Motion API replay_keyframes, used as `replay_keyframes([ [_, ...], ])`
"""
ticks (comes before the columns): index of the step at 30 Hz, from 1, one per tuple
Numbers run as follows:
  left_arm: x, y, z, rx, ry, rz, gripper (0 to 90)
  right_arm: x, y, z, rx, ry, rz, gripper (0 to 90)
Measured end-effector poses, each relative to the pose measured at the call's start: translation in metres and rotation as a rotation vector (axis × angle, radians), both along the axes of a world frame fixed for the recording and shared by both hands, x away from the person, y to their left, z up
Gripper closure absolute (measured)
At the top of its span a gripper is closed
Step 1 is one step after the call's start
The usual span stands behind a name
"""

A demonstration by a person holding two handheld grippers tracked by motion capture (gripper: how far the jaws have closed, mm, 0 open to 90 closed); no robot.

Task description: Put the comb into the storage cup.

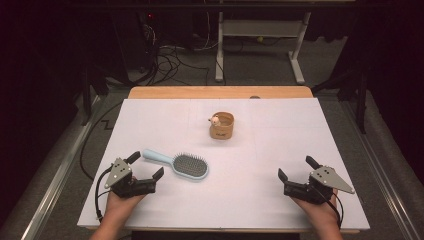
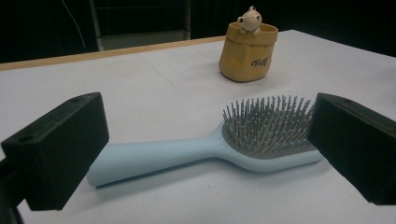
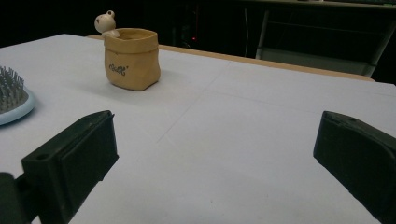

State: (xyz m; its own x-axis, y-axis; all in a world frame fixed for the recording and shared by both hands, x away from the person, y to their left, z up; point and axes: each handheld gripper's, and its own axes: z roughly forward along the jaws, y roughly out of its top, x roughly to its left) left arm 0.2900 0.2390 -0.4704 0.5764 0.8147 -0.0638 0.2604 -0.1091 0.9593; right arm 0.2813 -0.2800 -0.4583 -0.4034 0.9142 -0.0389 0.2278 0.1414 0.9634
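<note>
- We are holding the left gripper [image 1: 146, 165] at the near left of the table [image 1: 280, 150], its jaws spread wide and gripping nothing.
- We are pointing that gripper at the light blue hairbrush [image 1: 178, 163], which is lying flat just beyond it, bristles up, handle reaching far-left and head toward the middle of the table.
- In the left gripper view, we are seeing the hairbrush [image 2: 205, 149] lying across the gap between the two black jaws; the right-hand jaw is covering the edge of the brush head, and whether it is touching the brush we cannot tell.
- We are holding the right gripper [image 1: 296, 168] at the near right, well apart from the brush, its jaws standing wide apart too over bare white table.
- We are looking past the brush at a tan pot [image 1: 221, 125] with a small bear figure [image 1: 215, 120] on its rim, standing upright toward the far middle, well apart from both grippers.
</note>
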Motion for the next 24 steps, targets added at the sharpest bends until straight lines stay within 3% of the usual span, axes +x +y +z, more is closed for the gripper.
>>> replay_keyframes([
  [5, -0.0001, 0.0000, 0.0002, -0.004, 0.015, -0.005, 0.0, 0.0001, 0.0019, -0.0007, -0.010, 0.002, 0.007, 0.1],
  [24, -0.0016, -0.0001, 0.0003, -0.001, 0.004, -0.010, 0.0, 0.0003, 0.0023, -0.0002, 0.001, 0.001, 0.006, 0.2],
])
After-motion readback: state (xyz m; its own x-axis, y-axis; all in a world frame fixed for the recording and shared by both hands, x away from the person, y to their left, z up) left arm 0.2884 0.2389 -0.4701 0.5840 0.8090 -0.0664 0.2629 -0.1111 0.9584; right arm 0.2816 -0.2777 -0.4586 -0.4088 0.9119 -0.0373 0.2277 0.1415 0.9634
